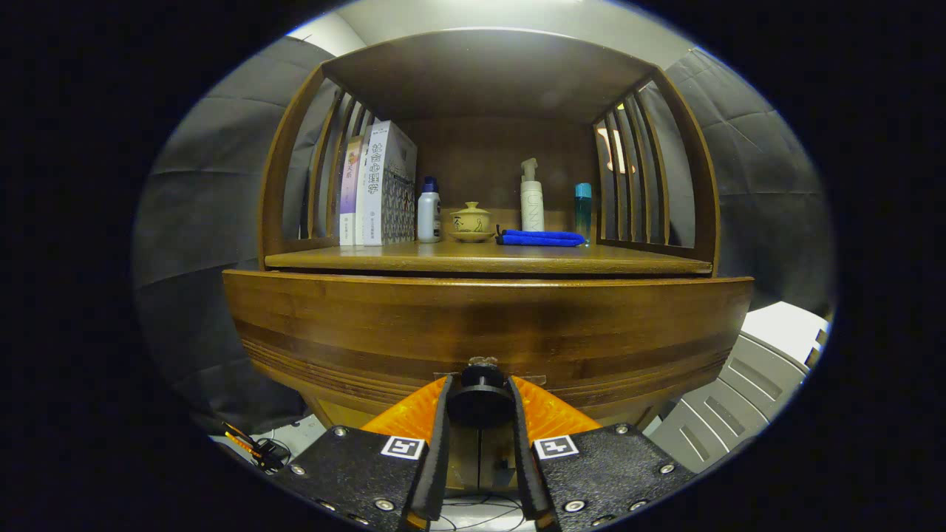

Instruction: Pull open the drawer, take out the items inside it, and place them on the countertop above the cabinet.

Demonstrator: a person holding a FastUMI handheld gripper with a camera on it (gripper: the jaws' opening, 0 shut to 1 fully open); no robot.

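A brown wooden cabinet stands right in front of me. Its drawer front (488, 325) spans the width below the countertop (488, 258). A round dark knob (480, 399) sits low on the middle of the drawer front, and my gripper (480, 403) is shut on it, one finger pressing each side. The drawer front stands a little forward of the countertop edge, with a thin dark gap along its top. The inside of the drawer is hidden.
On the countertop, under a slatted wooden hutch, stand books (377, 188), a white bottle with a blue cap (429, 210), a lidded tea bowl (471, 220), a pump bottle (531, 199), a teal bottle (583, 207) and a folded blue cloth (541, 238). A grey slatted chair (746, 391) sits lower right; cables (255, 447) lie lower left.
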